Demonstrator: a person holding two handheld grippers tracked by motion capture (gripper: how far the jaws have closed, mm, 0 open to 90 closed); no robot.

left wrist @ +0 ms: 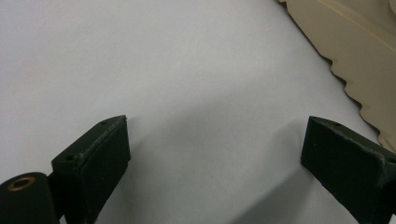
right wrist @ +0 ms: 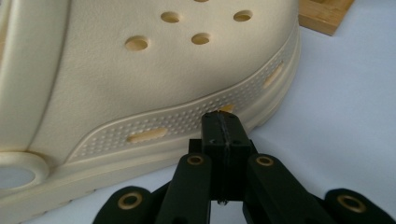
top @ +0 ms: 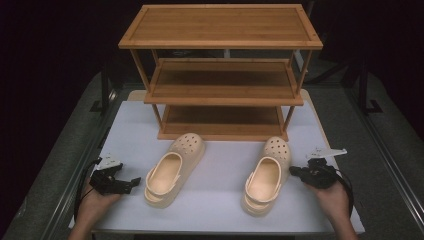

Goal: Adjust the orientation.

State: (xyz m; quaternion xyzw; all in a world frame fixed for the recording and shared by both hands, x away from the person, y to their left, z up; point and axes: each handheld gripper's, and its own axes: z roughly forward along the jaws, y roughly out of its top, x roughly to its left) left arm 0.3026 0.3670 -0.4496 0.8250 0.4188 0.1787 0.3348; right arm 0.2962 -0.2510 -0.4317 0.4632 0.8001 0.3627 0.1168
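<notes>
Two cream clogs lie on the white table top [top: 220, 165], toes toward a wooden rack. The left clog [top: 172, 170] is angled, and the right clog [top: 267, 175] points nearly straight ahead. My left gripper [top: 134, 182] rests just left of the left clog, jaws wide open over bare table [left wrist: 215, 154], with the clog's scalloped sole edge [left wrist: 355, 51] at the upper right. My right gripper [top: 294, 171] sits beside the right clog's outer side. Its jaws [right wrist: 225, 122] are pressed together with nothing between them, tips close to the clog's dotted sole band [right wrist: 177, 123].
A three-shelf bamboo rack [top: 222, 75] stands at the back of the table, its shelves bare; a corner of its base [right wrist: 324, 16] shows beyond the right clog's toe. Dark floor and metal rails flank the table.
</notes>
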